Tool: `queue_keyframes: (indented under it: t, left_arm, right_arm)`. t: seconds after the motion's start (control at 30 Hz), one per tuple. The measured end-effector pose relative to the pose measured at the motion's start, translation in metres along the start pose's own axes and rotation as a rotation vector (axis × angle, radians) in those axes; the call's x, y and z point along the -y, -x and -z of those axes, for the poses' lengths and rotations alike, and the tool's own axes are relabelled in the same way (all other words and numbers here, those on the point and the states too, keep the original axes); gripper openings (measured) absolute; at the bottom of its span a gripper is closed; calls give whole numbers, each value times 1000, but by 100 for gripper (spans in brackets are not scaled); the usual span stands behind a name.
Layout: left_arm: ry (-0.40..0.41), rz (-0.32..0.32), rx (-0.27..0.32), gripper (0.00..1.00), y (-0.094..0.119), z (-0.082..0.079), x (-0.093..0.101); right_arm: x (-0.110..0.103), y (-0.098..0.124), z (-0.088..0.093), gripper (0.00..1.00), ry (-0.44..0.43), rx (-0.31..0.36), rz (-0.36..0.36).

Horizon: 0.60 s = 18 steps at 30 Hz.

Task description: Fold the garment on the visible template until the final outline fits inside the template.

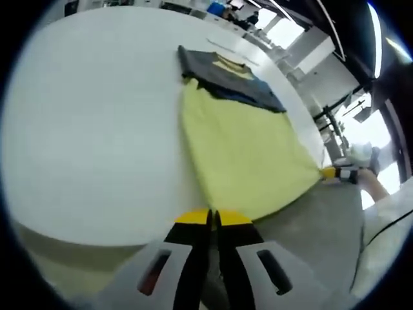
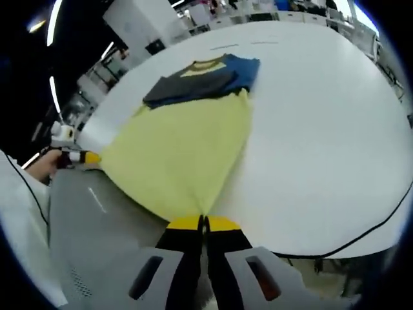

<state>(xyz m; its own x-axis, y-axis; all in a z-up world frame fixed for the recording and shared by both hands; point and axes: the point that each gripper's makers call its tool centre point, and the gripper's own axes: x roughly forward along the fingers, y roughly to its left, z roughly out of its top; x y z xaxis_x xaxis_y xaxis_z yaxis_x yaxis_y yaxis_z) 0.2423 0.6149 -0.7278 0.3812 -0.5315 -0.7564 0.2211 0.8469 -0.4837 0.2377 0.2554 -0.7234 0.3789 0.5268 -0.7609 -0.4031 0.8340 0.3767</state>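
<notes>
The garment (image 1: 242,139) (image 2: 187,145) lies on the white table (image 1: 97,129) (image 2: 322,129). Its body is yellow, and its far end is dark grey and blue (image 1: 226,74) (image 2: 200,81) with a yellow collar. My left gripper (image 1: 213,216) is shut on one corner of the near yellow hem. My right gripper (image 2: 203,223) is shut on the other corner. The hem is stretched between them past the table's near edge. The right gripper (image 1: 337,173) comes into the left gripper view at the right. The left gripper (image 2: 82,157) comes into the right gripper view at the left.
Thin marks (image 1: 226,46) (image 2: 235,45) lie on the table beyond the collar. A person's grey clothing (image 1: 316,226) (image 2: 97,219) is under the lifted hem, with a hand (image 2: 44,165) and a white sleeve (image 2: 16,194) at the left. Desks and bright windows stand beyond the table.
</notes>
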Motion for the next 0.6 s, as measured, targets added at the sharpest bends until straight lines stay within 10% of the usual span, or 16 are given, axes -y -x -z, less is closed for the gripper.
queue_keyframes:
  t: [0.6]
  left_arm:
    - [12, 77, 40, 0, 37, -1, 28]
  right_arm:
    - [-19, 43, 2, 2, 54, 0, -25]
